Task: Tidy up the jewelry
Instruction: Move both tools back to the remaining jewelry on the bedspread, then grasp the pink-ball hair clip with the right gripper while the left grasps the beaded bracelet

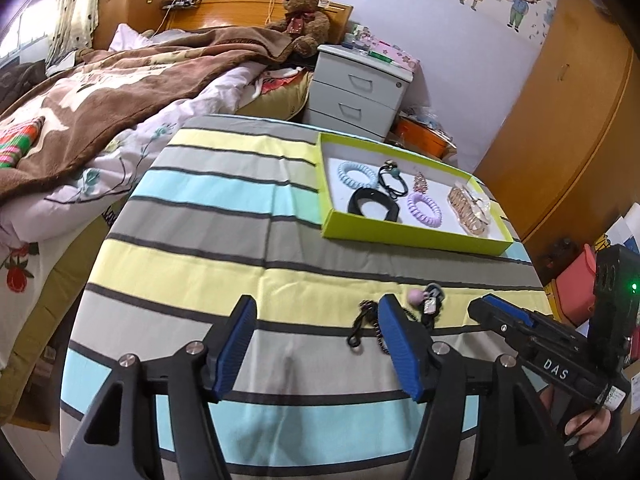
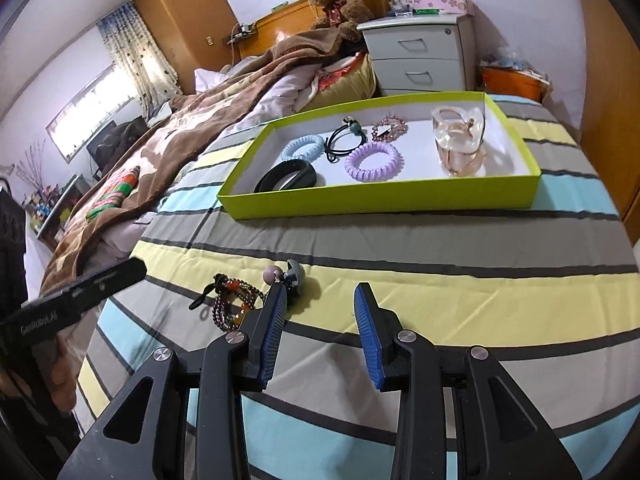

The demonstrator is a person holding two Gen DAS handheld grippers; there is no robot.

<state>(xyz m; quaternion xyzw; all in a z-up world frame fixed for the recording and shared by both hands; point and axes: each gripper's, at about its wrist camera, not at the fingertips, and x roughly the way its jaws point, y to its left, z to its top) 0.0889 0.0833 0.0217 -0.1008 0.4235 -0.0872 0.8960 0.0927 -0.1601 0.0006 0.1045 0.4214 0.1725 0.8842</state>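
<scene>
left tool: the left tool (image 1: pixel 316 344) is down low over the striped cloth (image 1: pixel 200 208), blue pads spread wide with nothing between them, just bare fabric.
right tool: the right tool (image 2: pixel 320 320) sits over the same cloth, jaws parted too, a narrower gap than the left one and also empty. In the left wrist view it comes in from the right edge, with a bit of the person's hand (image 1: pixel 592 428) on its handle.
loose pile: a beaded bracelet (image 2: pixel 234 304) with dark, purple and orange beads lies on the cloth just left of the right tool's left finger. Right beside it sits a hair tie with a pinkish ball (image 2: pixel 271 274) and a grey clip-like bit (image 2: pixel 295 278); can't really tell if they're tangled together.
tabletop: it's covered all over by that cloth in yellow, grey and light blue stripes.
green tray: the lime-green box (image 2: pixel 380 200), white inside, rests further back on the cloth, well apart from the loose pile.
in the tray: a black band (image 2: pixel 286 176) at the near left, a light blue coil tie (image 2: pixel 302 147), a black tie with a teal bead (image 2: pixel 346 136), a lilac coil tie (image 2: pixel 372 162), a pink sparkly piece (image 2: pixel 389 125), and a clear pinkish claw clip (image 2: pixel 460 142) toward the right end.
way back: a messy bed with a brown blanket (image 2: pixel 192 120), a teddy bear (image 2: pixel 340 2) and a grey nightstand (image 2: pixel 420 56).
</scene>
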